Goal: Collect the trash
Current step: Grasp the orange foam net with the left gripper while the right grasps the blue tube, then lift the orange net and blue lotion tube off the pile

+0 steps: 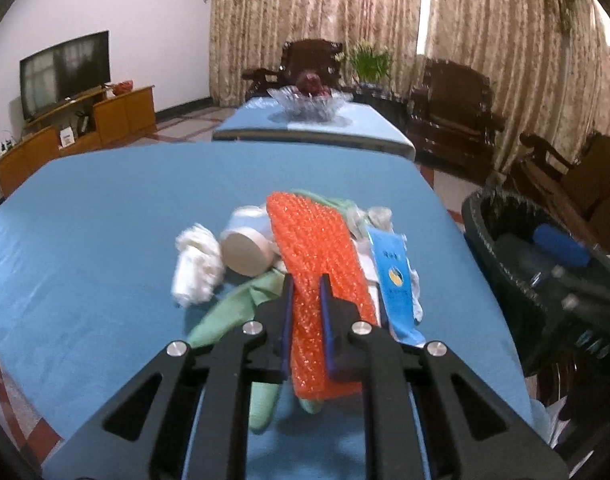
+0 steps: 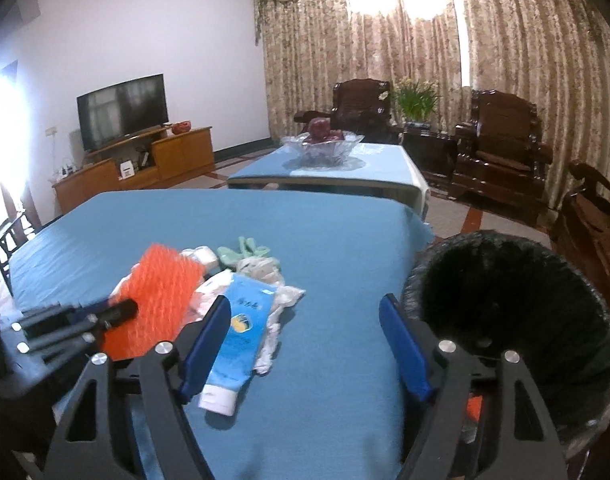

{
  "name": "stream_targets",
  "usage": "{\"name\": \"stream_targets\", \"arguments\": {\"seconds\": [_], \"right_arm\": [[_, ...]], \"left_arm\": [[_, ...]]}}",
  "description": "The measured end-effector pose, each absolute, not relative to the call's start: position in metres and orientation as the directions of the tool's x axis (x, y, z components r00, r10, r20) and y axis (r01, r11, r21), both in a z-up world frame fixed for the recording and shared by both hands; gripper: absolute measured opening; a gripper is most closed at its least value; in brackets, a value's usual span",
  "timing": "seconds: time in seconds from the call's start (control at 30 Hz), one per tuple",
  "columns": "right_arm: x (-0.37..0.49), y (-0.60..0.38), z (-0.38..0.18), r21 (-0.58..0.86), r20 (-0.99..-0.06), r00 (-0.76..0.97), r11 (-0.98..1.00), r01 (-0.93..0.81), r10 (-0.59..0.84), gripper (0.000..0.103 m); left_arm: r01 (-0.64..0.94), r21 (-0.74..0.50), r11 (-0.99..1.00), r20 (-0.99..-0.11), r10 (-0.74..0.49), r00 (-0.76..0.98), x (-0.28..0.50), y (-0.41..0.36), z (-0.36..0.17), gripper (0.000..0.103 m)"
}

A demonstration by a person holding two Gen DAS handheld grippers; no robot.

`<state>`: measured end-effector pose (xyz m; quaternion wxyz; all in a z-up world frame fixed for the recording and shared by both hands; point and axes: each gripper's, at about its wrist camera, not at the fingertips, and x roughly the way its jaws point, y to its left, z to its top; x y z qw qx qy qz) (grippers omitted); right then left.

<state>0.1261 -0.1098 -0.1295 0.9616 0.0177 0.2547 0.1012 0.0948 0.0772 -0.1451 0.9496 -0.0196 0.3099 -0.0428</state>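
Left gripper [image 1: 307, 280]: clamped on orange bubble wrap [image 1: 317, 248] for binning. Right gripper [image 2: 305, 312]: wide, empty, over blue tube [image 2: 241, 328]. Lined bin [image 2: 513, 304]: beside table's right edge [image 2: 421, 236].

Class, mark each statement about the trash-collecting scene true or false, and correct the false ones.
1. The left gripper is shut on the orange bubble wrap. True.
2. The right gripper holds the blue tube. False: its jaws stand open and hold nothing; the tube lies on the table beside one jaw.
3. The trash bin stands on the blue table. False: it stands beside the table's edge.
4. A glass bowl with red fruit sits on the farther table. True.
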Motion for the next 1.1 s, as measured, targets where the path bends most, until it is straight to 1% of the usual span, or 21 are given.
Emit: {"name": "stream_targets", "arguments": {"seconds": [0.13,0.23,0.3,0.57,0.67,0.83,0.87,0.93,1.1], "right_arm": [[0.126,-0.093,-0.14,0.103,-0.501,0.835,0.973,-0.205,0.228,0.067],[0.125,-0.079,-0.151,0.11,-0.527,0.814,0.969,-0.219,0.244,0.06],[0.126,-0.073,-0.158,0.108,-0.541,0.804,0.969,-0.223,0.246,0.054],[0.13,-0.053,-0.177,0.104,-0.596,0.761,0.964,-0.244,0.257,0.051],[0.132,-0.05,-0.181,0.105,-0.614,0.746,0.964,-0.246,0.257,0.047],[0.135,-0.045,-0.194,0.119,-0.663,0.703,0.964,-0.239,0.256,0.043],[0.135,-0.046,-0.195,0.123,-0.669,0.697,0.964,-0.237,0.257,0.041],[0.136,-0.049,-0.195,0.132,-0.67,0.695,0.963,-0.235,0.261,0.034],[0.135,-0.053,-0.191,0.153,-0.668,0.688,0.957,-0.248,0.285,0.034]], "left_arm": [[0.058,-0.045,0.997,-0.591,-0.073,0.804,0.092,0.092,-0.143,0.011],[0.04,-0.031,0.999,-0.615,-0.051,0.787,0.09,0.103,-0.153,0.011],[0.027,-0.035,0.999,-0.628,-0.043,0.777,0.09,0.11,-0.159,0.011],[0.008,-0.053,0.999,-0.64,-0.04,0.767,0.091,0.121,-0.17,0.011],[0.006,-0.066,0.998,-0.641,-0.047,0.766,0.092,0.122,-0.171,0.011],[0.003,-0.074,0.997,-0.642,-0.05,0.765,0.092,0.122,-0.173,0.011],[0.003,-0.075,0.997,-0.642,-0.05,0.765,0.092,0.122,-0.173,0.011],[0.002,-0.076,0.997,-0.642,-0.05,0.765,0.093,0.12,-0.174,0.011],[0.003,-0.074,0.997,-0.641,-0.05,0.766,0.093,0.121,-0.174,0.011]]}}
